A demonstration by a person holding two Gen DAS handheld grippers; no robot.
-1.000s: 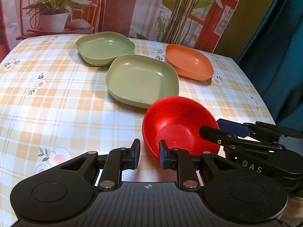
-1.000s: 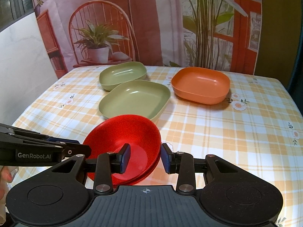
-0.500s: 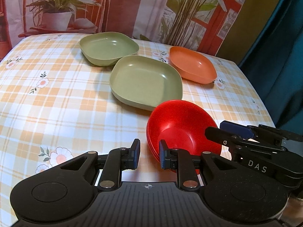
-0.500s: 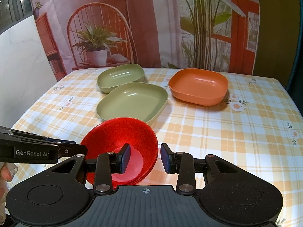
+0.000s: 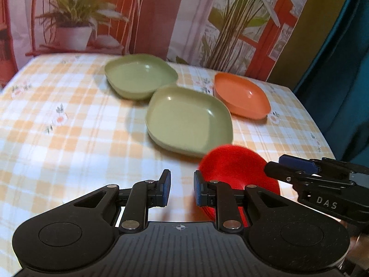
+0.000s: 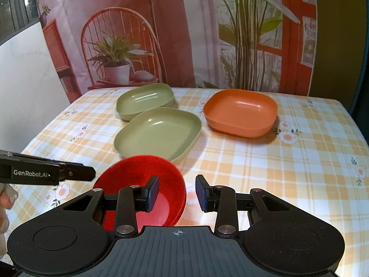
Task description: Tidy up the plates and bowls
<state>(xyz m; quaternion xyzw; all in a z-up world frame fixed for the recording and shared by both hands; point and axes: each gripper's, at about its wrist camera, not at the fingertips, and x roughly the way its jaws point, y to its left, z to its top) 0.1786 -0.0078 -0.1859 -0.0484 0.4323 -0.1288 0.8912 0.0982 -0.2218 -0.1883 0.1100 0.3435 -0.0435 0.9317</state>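
in the left wrist view the left gripper (image 5: 182,191) fills the lower middle of the frame, its blue-padded fingers (image 5: 165,190) standing a little apart with only tablecloth showing in the gap. the red bowls (image 5: 233,170), a small nested stack, sit just right of the right-hand finger, which overlaps the stack's near rim; whether it touches is not clear. the right gripper (image 5: 286,166) reaches in from the lower right edge, its tips over the stack's right rim.

in the right wrist view the right gripper (image 6: 177,194) stands with its fingers apart and nothing between them but cloth; the left finger lies in front of the red bowls (image 6: 140,184) at lower centre-left. the left gripper (image 6: 69,173) comes in from the left edge, its tip just beside the stack's left rim. part of a hand (image 6: 5,198) shows at the far left edge.

beyond the stack, the near green dish (image 6: 159,133) sits at mid-frame, the far green dish (image 6: 145,100) just behind it, and the orange dish (image 6: 241,112) to the right, all on the checked tablecloth (image 6: 276,173).
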